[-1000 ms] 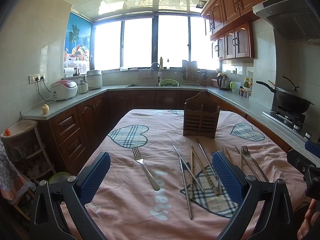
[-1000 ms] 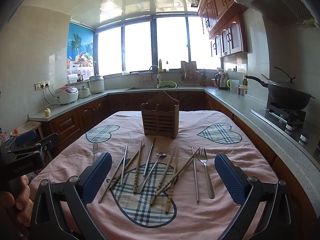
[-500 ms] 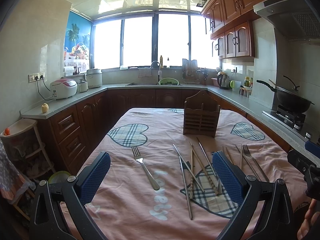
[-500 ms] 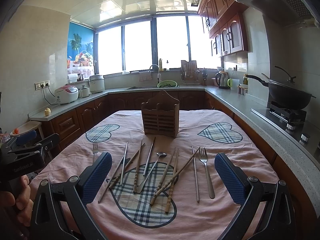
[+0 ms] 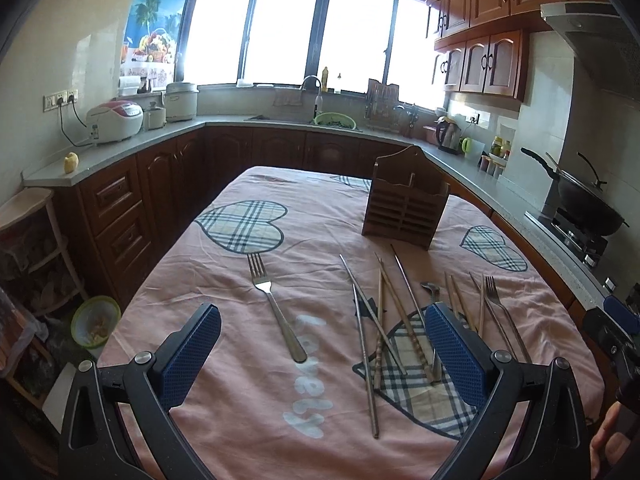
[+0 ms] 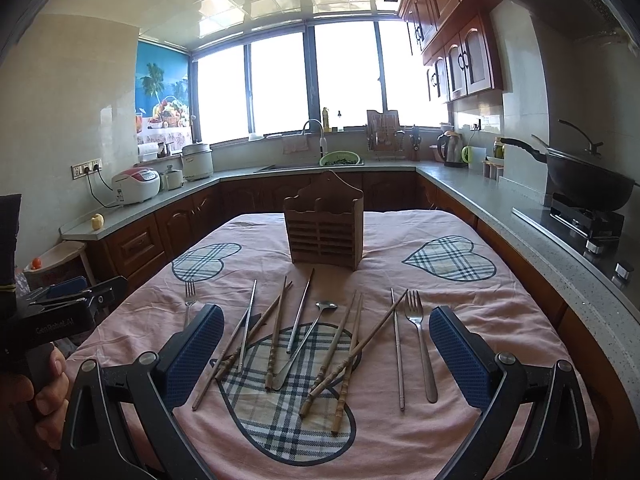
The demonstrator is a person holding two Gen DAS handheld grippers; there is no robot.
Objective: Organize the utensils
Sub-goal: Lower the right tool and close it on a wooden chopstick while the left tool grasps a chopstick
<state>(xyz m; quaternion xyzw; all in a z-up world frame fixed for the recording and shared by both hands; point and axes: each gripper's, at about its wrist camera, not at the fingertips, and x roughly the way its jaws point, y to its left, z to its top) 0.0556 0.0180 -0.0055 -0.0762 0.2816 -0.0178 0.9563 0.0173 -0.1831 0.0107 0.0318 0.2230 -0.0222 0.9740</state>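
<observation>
A brown wooden utensil holder (image 5: 405,211) (image 6: 325,234) stands upright on the pink tablecloth. In front of it lie several wooden and metal chopsticks (image 6: 276,336) (image 5: 380,316), a spoon (image 6: 308,340), and a fork (image 6: 420,344). Another fork (image 5: 276,308) (image 6: 189,300) lies apart on the left. My left gripper (image 5: 320,354) is open and empty, hovering above the left fork. My right gripper (image 6: 326,354) is open and empty, above the near ends of the chopsticks.
The table (image 5: 224,360) stands in a kitchen with counters on three sides. A wok (image 6: 584,184) sits on the stove at the right. A rice cooker (image 5: 114,120) sits on the left counter. A green bowl (image 5: 95,320) lies on the floor at left.
The left gripper has tilted down slightly, so the table sits higher in its view. The right gripper has barely moved. The utensils have not moved.
</observation>
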